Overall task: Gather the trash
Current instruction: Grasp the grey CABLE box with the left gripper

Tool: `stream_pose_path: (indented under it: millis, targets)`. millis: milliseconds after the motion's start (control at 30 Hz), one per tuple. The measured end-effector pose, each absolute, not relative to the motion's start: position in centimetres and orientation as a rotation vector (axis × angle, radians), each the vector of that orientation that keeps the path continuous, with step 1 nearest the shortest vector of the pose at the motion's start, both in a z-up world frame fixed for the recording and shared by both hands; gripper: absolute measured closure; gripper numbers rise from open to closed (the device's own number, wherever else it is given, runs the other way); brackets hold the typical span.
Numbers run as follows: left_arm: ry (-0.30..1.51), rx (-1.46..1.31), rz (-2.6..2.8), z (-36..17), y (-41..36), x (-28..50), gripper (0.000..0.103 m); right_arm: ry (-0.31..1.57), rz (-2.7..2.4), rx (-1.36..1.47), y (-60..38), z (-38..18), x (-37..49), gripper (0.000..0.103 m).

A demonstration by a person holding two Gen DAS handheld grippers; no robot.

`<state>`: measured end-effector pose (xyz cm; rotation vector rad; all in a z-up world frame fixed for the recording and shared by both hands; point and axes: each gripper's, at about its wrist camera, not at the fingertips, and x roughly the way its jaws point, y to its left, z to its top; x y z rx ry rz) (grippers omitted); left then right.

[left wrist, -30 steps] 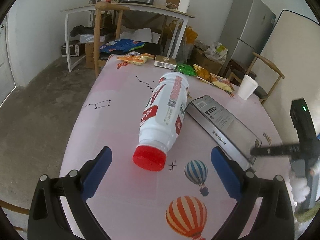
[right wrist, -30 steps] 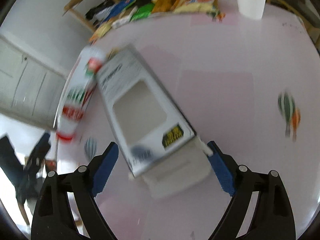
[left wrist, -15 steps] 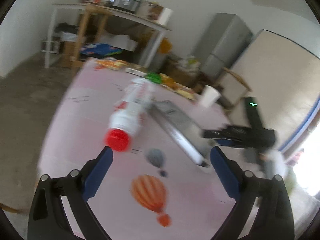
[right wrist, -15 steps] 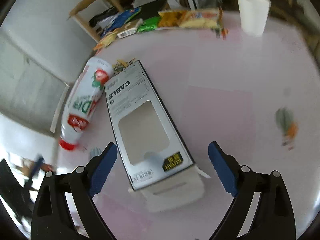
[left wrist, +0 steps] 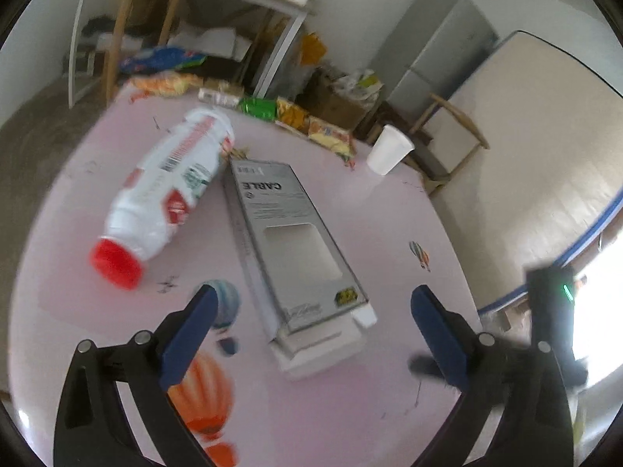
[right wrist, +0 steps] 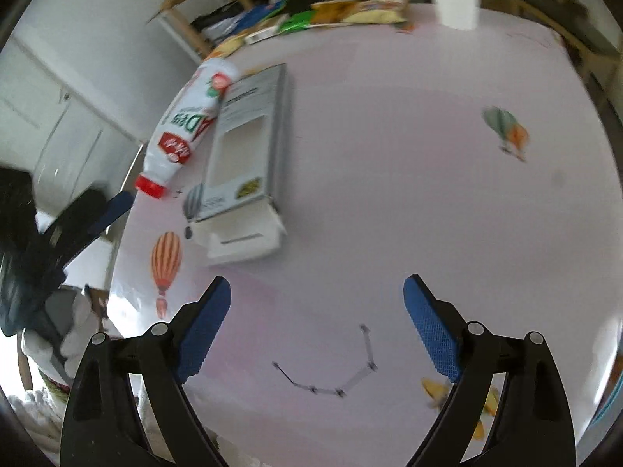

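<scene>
- The left gripper (left wrist: pixel 311 330) hangs over the near edge of the table (left wrist: pixel 389 233), fingers spread wide, nothing held
- The grey cable box (left wrist: pixel 292 241) lies flat just beyond the left gripper, its near white end sitting between the lines of the two blue pads (left wrist: pixel 190 330) but ahead of them, not touched
- The white bottle (left wrist: pixel 167 190) with the red cap lies on its side to the left of the box, cap toward the gripper, its far end touching the box's far left corner
- The right gripper (right wrist: pixel 315 327) is also wide open and empty, over bare tabletop near the near edge; from this view the box (right wrist: pixel 245 144) lies ahead and to the left, well apart from its fingers, with the bottle (right wrist: pixel 187 124) beyond that along the left edge
- A white paper cup (left wrist: pixel 389 150) stands upright near the far right edge of the table
- Snack wrappers (left wrist: pixel 311 124) lie in a row along the far edge
</scene>
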<state>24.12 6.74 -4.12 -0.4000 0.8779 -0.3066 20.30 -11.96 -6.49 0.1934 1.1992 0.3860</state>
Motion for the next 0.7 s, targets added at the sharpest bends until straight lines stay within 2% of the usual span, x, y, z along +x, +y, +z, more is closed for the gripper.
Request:
stream_pose_path:
  millis: [300,700]
  targets:
    - [0.984,-0.313,-0.069,-6.9,2.6,30.7,0.006,1.109,0.315,0.187,-14.4,-6.7,19.5,0.016]
    - [1.062,-0.235,0.011,-9.5,1.5,33.0,0.006,1.016,0.258,0.108,-15.7,-7.1,18.6,0.016]
